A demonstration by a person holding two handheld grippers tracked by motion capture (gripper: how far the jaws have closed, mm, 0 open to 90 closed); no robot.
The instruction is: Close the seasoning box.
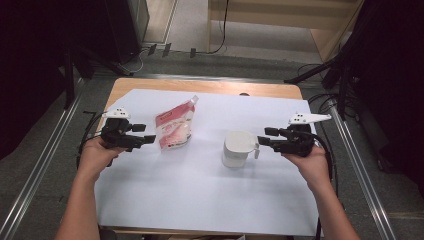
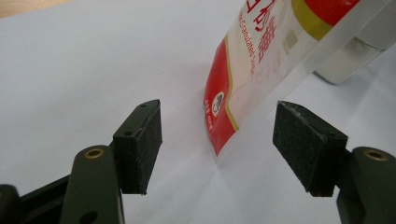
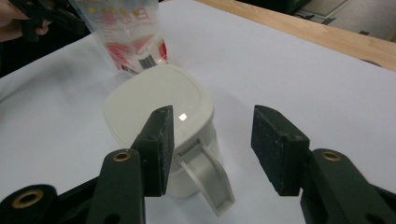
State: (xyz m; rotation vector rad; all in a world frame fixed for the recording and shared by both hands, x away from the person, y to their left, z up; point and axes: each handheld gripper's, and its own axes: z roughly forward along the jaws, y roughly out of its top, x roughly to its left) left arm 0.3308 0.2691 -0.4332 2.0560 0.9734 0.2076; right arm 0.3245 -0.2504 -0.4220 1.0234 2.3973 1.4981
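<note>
A red and white refill pouch (image 1: 175, 127) stands leaning on the white sheet, left of centre. My left gripper (image 1: 150, 135) sits just left of it, open; in the left gripper view the pouch (image 2: 252, 70) rises ahead of the gap between the pads (image 2: 217, 144), untouched. A white lidded jug (image 1: 237, 148) stands right of centre, its handle turned toward my right gripper (image 1: 264, 137). In the right gripper view the jaws (image 3: 210, 144) stand apart, with the jug (image 3: 159, 105) and its handle (image 3: 210, 179) just ahead and below, nothing pressed.
A large white sheet (image 1: 200, 190) covers most of the wooden table (image 1: 200, 87). Metal rails run along both sides, and dark stands and cables stand beyond the table's far corners. The jug (image 2: 355, 56) shows behind the pouch in the left gripper view.
</note>
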